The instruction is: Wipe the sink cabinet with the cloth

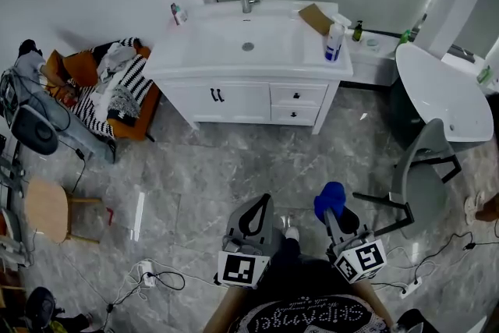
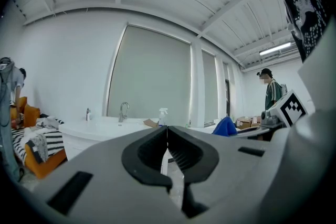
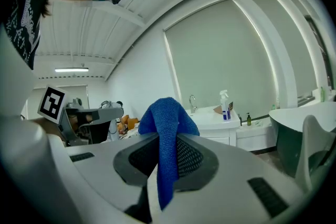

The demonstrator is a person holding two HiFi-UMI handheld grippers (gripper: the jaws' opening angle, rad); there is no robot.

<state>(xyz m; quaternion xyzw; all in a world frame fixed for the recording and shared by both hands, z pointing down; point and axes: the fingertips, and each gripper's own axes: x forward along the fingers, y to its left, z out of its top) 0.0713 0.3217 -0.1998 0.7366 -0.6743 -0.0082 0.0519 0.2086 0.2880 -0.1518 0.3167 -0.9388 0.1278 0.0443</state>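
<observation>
right gripper at 5 o'clock clenches a blue cloth; left gripper beside it, jaws pressed together on nothing; sink cabinet at 12 o'clock.

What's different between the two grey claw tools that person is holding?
The right gripper is shut on a blue cloth that bunches above its jaws; the left gripper has its jaws together on nothing. In the head view, the right gripper's marker cube sits askew, the left's squarer. Both are grey and point towards the sink cabinet.
</observation>
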